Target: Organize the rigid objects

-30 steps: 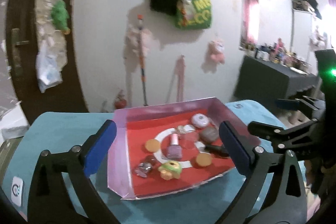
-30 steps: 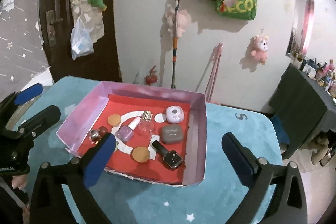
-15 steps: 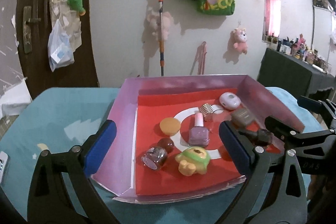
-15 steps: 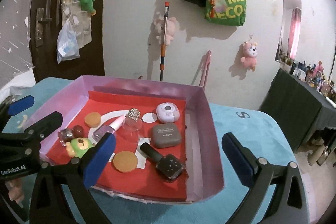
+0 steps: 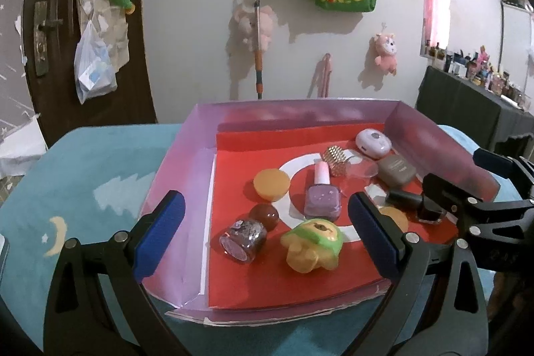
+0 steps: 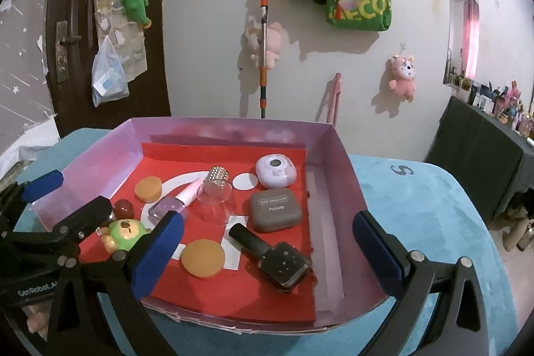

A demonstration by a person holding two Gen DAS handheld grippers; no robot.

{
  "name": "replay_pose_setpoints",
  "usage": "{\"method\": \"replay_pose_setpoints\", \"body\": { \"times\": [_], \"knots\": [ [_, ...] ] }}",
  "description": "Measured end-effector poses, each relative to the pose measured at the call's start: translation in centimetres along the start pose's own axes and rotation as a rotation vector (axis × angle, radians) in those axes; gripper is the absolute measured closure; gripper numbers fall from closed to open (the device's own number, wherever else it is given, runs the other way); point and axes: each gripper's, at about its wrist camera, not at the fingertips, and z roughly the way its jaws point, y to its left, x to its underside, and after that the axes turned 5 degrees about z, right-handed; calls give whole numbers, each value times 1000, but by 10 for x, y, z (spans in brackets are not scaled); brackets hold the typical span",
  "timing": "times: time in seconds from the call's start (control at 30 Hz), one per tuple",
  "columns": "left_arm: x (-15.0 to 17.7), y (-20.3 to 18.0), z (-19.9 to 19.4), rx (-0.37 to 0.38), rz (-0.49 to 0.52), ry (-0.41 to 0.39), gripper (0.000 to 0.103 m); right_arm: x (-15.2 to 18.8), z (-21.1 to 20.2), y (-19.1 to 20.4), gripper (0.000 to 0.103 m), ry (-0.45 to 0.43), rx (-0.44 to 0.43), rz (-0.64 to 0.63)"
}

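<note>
A teal desk (image 6: 417, 209) carries a pink-walled tray (image 6: 337, 162) with a red floor, seen from both grippers. The left gripper (image 5: 267, 236) hangs over the tray's near-left corner, jaws spread wide and empty; a green-capped toy (image 5: 313, 244), a glitter jar (image 5: 243, 237) and a lilac polish bottle (image 5: 322, 197) lie between its blue pads. The right gripper (image 6: 267, 252) hangs over the tray's near edge, jaws likewise spread and empty, with a black polish bottle (image 6: 277, 256) and an orange disc (image 6: 203, 257) lying between them.

Only the right wrist view shows writing on the grey compact (image 6: 275, 211): "EYE SHADOW" above what may read "novo", the print being small. The same view shows "GenRobot" on the left gripper's body, and a white "S" (image 6: 401, 169) on the desk cover. A green bag (image 6: 360, 2) on the wall reads "ME" over "ECO" in yellow, partly hidden.

The left wrist view alone shows the moon print (image 5: 56, 234) on the cover, and the black bottle there sits half behind the right gripper's finger. A lilac case (image 6: 275, 170) lies at the tray's back.
</note>
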Motion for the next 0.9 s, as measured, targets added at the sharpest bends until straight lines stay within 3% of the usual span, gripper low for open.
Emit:
{"method": "replay_pose_setpoints", "body": {
  "times": [0.47,0.9],
  "knots": [
    [0,2,12,10,-15,63,3,5,10,-4,0,33,45,0],
    [1,2,14,11,-8,68,3,5,11,-3,0,37,56,-8]
  ]
}}
